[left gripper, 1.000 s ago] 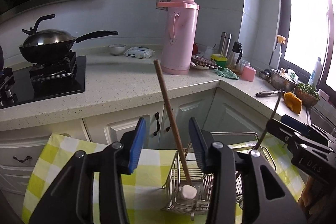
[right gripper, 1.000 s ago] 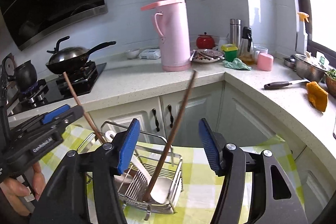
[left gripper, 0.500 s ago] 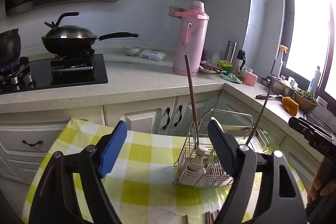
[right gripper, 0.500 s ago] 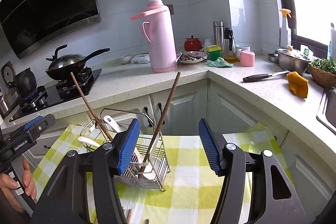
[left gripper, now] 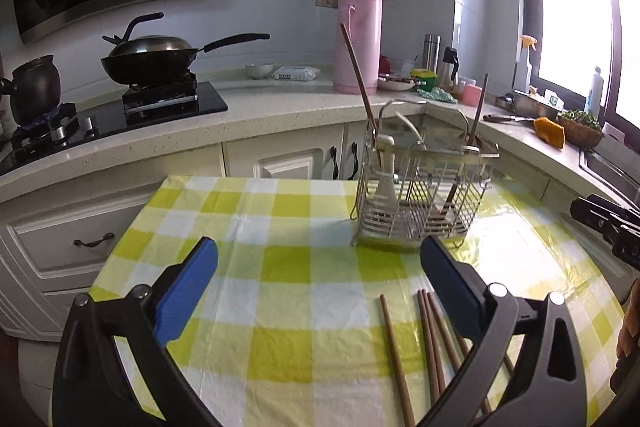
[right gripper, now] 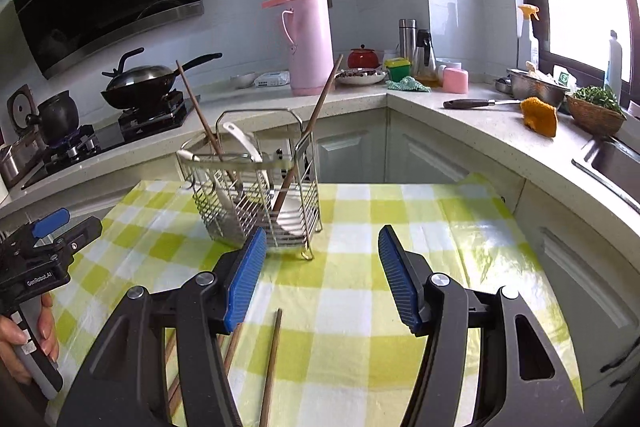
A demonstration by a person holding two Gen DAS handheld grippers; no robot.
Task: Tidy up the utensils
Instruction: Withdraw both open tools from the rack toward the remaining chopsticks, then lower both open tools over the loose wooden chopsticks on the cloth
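Observation:
A wire utensil basket [left gripper: 420,203] [right gripper: 256,203] stands on the yellow-checked tablecloth [left gripper: 280,267]. Two brown chopsticks lean in the basket, one [left gripper: 358,75] at its left and one [right gripper: 316,123] at its right, beside white spoons [right gripper: 240,143]. Several loose chopsticks [left gripper: 430,343] [right gripper: 272,359] lie on the cloth near me. My left gripper [left gripper: 320,287] hovers over the cloth, its jaws still opening wide with nothing between them. My right gripper [right gripper: 320,275] is open and empty, short of the basket. The left gripper [right gripper: 44,251] shows at the right wrist view's left edge, in a hand.
Behind the table runs a counter with a pink thermos [left gripper: 358,39], a wok on the stove [left gripper: 152,59], a black pot [left gripper: 34,87], bottles, a knife [right gripper: 476,103], an orange cloth [right gripper: 538,115] and a basket of greens [right gripper: 596,107]. A sink [right gripper: 616,163] lies at right.
Both grippers have drawn back from the basket and sunk, leaving one chopstick each standing in it. The left jaws have widened. Loose chopsticks on the cloth have come into view.

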